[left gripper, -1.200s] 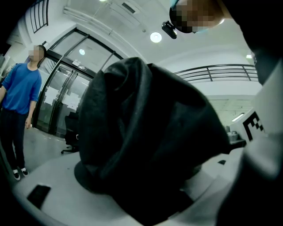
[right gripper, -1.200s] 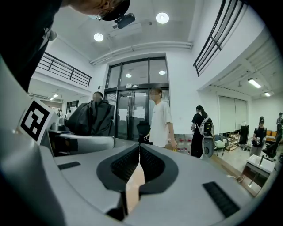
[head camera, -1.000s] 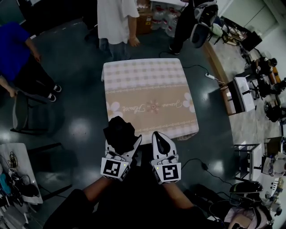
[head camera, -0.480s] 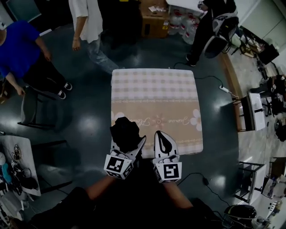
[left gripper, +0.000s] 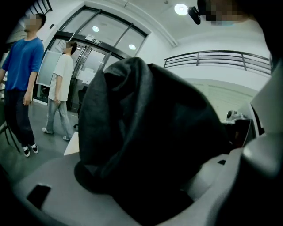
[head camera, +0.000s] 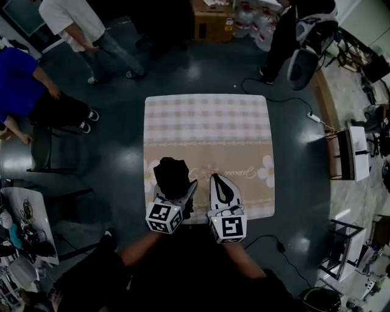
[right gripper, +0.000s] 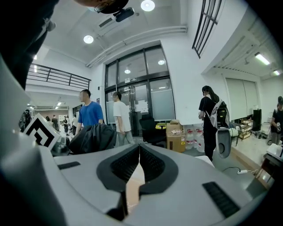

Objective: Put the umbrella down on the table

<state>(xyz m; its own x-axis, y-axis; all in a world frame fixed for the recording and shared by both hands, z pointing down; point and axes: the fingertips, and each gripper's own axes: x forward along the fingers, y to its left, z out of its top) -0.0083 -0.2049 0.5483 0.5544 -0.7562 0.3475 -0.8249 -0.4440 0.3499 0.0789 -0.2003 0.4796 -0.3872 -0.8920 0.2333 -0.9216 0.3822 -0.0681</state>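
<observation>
A folded black umbrella is held over the near left part of the table, which has a checked and beige cloth with flowers. My left gripper is shut on the umbrella; its dark fabric fills the left gripper view between the jaws. My right gripper hangs beside it over the table's near edge, shut, with nothing between its jaws. From the right gripper view the umbrella shows at the left.
People stand on the dark floor beyond the table: one in blue at the left, one in white at the back left, one in black at the back right. A cardboard box and water bottles lie behind the table. Chairs stand to the left.
Both grippers with the umbrella have moved forward over the table's near edge. The person in white has walked away to the back left.
</observation>
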